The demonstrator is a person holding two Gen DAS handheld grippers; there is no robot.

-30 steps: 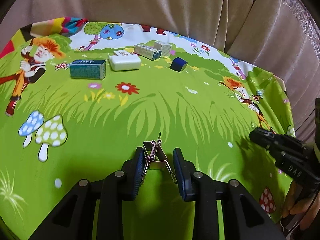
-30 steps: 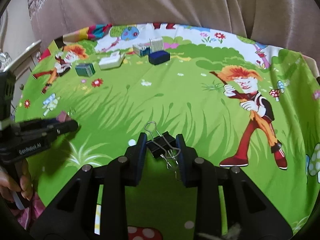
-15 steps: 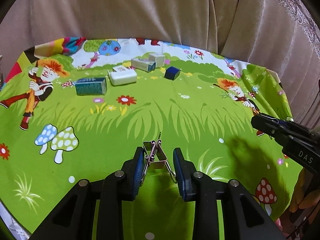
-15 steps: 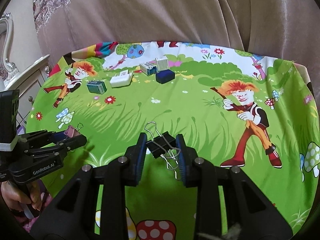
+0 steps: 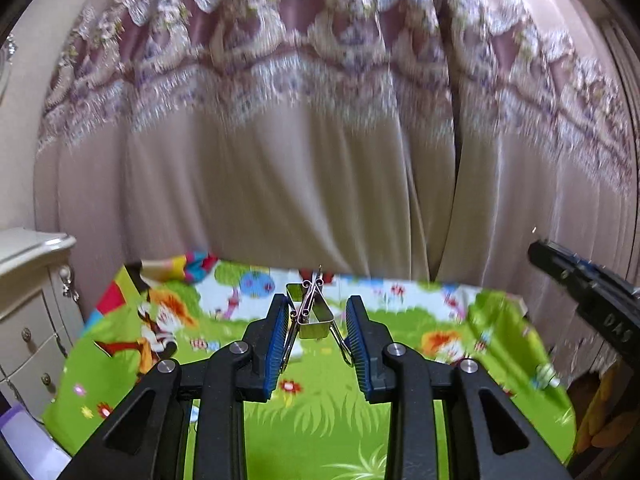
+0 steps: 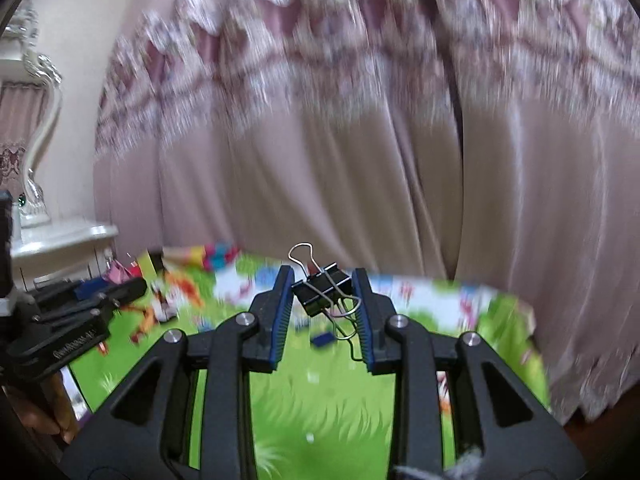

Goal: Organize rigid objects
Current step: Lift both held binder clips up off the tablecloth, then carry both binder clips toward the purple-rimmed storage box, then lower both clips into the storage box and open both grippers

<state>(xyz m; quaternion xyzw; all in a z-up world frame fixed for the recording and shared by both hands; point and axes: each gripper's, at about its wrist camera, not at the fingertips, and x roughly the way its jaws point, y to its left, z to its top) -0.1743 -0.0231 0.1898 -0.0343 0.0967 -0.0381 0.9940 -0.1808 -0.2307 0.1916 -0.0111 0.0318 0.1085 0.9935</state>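
Observation:
My left gripper (image 5: 316, 320) is shut on a rose-gold binder clip (image 5: 310, 314), held high above the cartoon tablecloth (image 5: 320, 412). My right gripper (image 6: 322, 292) is shut on a black binder clip (image 6: 322, 288) whose wire handles stick up and down between the blue pads. Both grippers point nearly level toward the curtain. The right gripper shows at the right edge of the left wrist view (image 5: 588, 296), and the left gripper, pink clip in its tip, at the left of the right wrist view (image 6: 80, 304). A dark blue box (image 6: 322, 338) shows blurred on the cloth.
A pinkish curtain (image 5: 320, 140) with a lace band hangs right behind the table. A white cabinet with drawers (image 5: 28, 300) stands to the left, with an ornate white frame (image 6: 36, 120) on it. The other small boxes at the table's far end are lost in blur.
Both grippers have risen and tilted up from looking down at the cloth to pointing almost level at the curtain, each still holding its clip. The table now fills only the bottom of both views.

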